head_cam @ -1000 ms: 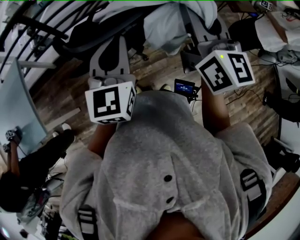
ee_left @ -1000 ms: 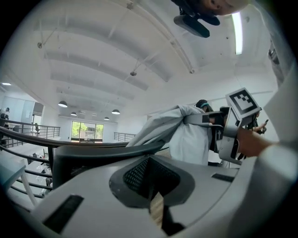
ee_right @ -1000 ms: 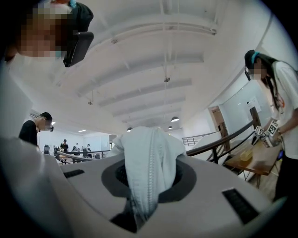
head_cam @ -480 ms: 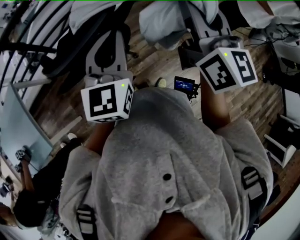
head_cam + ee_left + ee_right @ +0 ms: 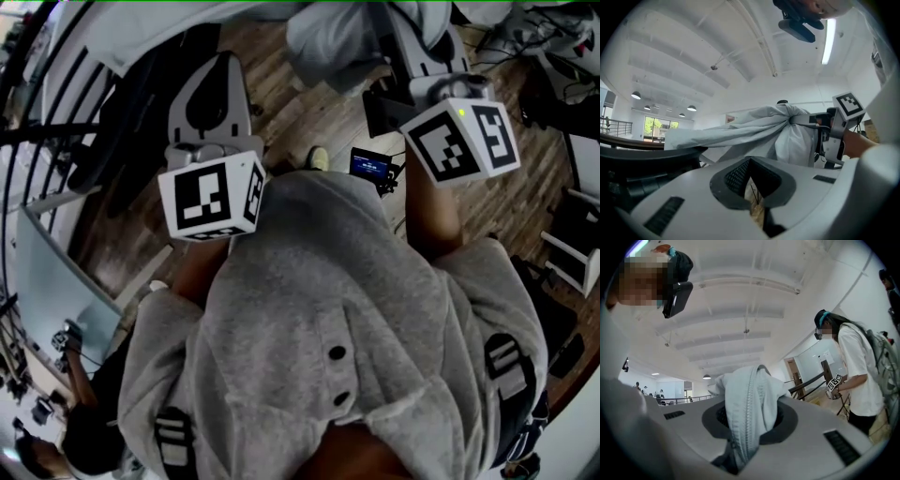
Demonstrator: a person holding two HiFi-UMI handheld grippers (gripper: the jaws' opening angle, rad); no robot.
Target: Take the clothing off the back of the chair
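Pinching the clothing (image 5: 747, 399), a pale zip-front garment, in the right gripper (image 5: 743, 439), with the zipper edge bunched in the recess and spilling out toward 12 o'clock. Gripping a gathered fold rather than a flat panel, probably so the fabric does not slip while being pulled off the chair (image 5: 647, 161). Holding the right gripper about level and away from the body, probably to keep the cloth taut and off the wooden floor (image 5: 309, 122).

Keeping the left gripper (image 5: 757, 201) pressed together on nothing, only floor showing through the slit. Probably riding along as a spare, ready to catch a loose sleeve.

In the left gripper view, clothing hanging at 1 o'clock from the left gripper, well apart from it. One long stretch of fabric reaching out to 9 o'clock, above the dark chair back. Not managing to tell whether that far end is touching the chair or already clear of it.
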